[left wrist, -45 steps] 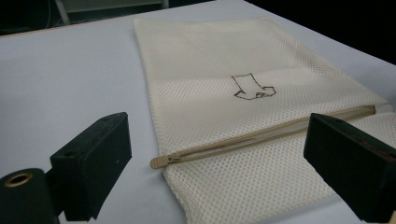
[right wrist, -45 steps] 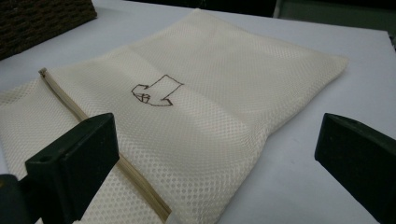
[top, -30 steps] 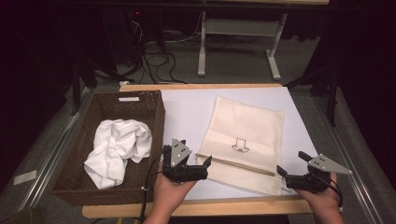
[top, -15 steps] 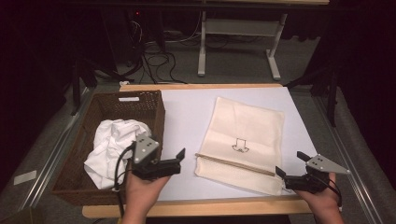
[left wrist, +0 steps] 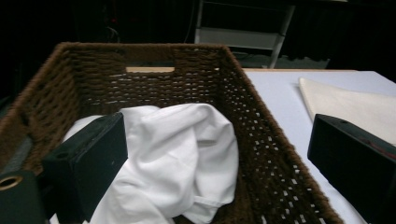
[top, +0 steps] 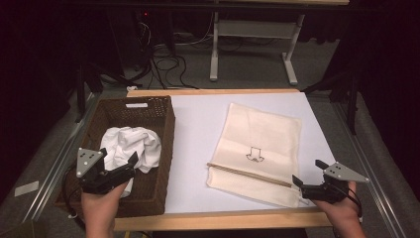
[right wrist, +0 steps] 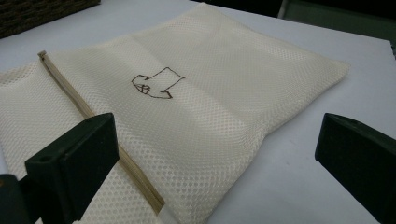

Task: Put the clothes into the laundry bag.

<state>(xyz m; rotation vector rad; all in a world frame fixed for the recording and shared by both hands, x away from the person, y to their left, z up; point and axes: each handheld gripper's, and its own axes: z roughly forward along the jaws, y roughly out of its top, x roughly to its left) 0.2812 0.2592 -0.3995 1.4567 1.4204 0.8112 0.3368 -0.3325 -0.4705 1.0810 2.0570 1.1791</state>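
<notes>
Now, step in hand: the white cloth [top: 132, 148] in the basket [top: 163, 119] is being reached for by the left gripper [top: 128, 167], judged as a pick to bring it toward the mesh bag [top: 262, 148].
Left gripper: released, jaws spread wide, held over the near end of the basket just above the cloth; nothing is grasped.
Right gripper [top: 309, 173]: released too, jaws apart, held low at the near right corner of the bag, with nothing gripped.
Cloth: bunched loosely in the left half of the basket [left wrist: 261, 140]; in the left gripper view the white cloth [left wrist: 177, 154] lies between the jaws.
Bag: laid flat on the white table [top: 198, 129], well apart from the basket; its zip [top: 247, 174] runs across the near end and looks closed.
Doing it well: a thick raised fold should be pinched rather than a thin edge, and the jaws kept off the wicker wall so that no weave is caught.
Bag side: the zip end should be held down by the right gripper if the mouth is to be opened.
Change from the earlier frames: the left gripper has been moved from the near left edge of the bag leftward to the basket; the right gripper is nearly where it was; the bag lies as before.
</notes>
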